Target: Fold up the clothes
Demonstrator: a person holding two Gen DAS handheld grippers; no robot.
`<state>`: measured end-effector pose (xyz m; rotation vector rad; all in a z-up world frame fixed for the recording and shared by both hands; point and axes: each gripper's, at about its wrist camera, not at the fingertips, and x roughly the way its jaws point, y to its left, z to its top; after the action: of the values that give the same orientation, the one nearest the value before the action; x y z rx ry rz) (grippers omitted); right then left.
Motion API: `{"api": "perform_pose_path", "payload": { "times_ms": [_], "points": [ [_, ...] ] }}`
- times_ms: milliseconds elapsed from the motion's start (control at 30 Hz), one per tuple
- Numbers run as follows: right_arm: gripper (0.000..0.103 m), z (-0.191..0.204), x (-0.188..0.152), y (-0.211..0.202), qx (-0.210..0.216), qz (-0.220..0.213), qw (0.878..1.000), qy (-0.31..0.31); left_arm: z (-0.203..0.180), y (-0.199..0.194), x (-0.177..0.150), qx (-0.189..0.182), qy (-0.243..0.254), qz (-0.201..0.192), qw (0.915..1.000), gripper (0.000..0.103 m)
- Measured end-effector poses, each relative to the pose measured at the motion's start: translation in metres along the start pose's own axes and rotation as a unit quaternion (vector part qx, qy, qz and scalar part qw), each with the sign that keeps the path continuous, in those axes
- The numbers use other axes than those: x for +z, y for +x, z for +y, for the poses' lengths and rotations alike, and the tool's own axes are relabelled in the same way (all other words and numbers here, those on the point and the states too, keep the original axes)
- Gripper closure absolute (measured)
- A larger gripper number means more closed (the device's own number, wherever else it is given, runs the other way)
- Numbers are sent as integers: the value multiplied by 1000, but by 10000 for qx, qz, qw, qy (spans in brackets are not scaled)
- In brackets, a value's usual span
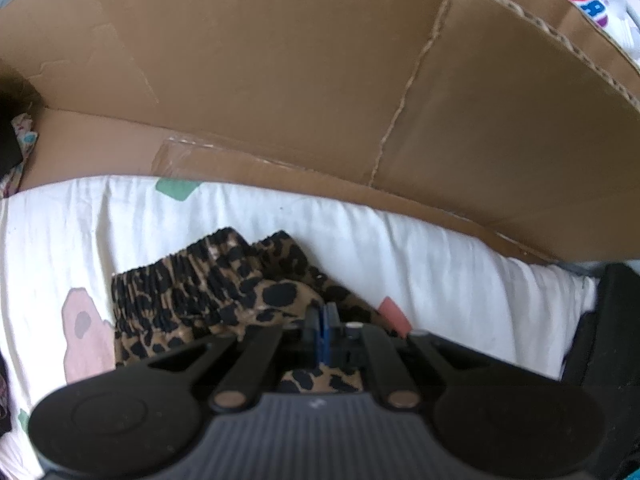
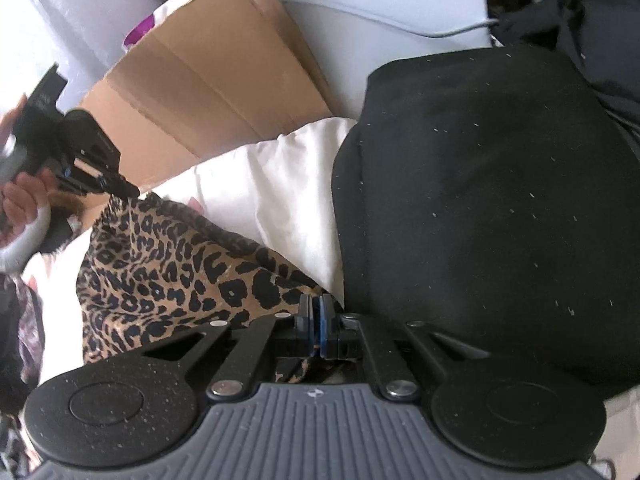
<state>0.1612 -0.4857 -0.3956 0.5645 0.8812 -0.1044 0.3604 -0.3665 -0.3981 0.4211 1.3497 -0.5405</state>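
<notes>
Both claws (image 1: 320,312) (image 2: 316,312) pinched on the leopard-print garment (image 2: 168,264); cardboard box (image 1: 280,80) contents seemingly hidden.

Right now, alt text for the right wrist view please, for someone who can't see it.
The right gripper, fingers shut, pinches one edge of a leopard-print garment that lies on a white sheet; the left gripper, held in a hand, grips its far edge. A black garment lies to the right, and a cardboard box stands behind.
</notes>
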Motion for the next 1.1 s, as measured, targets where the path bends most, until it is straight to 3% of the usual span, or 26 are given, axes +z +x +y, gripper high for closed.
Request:
{"api": "perform_pose_path", "payload": {
  "times_ms": [300,800,933,1033,1100],
  "points": [
    [103,-8,-10,1,-182,85,9996,185,-17,9,1,-129,47,-6,9999,101],
    [103,4,-9,-4,-334,120,9993,77,-6,48,2,-455,-438,-87,9980,101],
    [103,5,-8,-3,-407,152,9990,57,-5,55,-1,-588,-394,-52,9975,93],
    [103,5,-8,-3,-406,143,9990,72,-4,40,-3,-783,-351,-122,9962,69],
    [103,5,-8,-1,-399,137,9991,108,-10,30,-7,-762,-152,-127,9969,68]
  ]
}}
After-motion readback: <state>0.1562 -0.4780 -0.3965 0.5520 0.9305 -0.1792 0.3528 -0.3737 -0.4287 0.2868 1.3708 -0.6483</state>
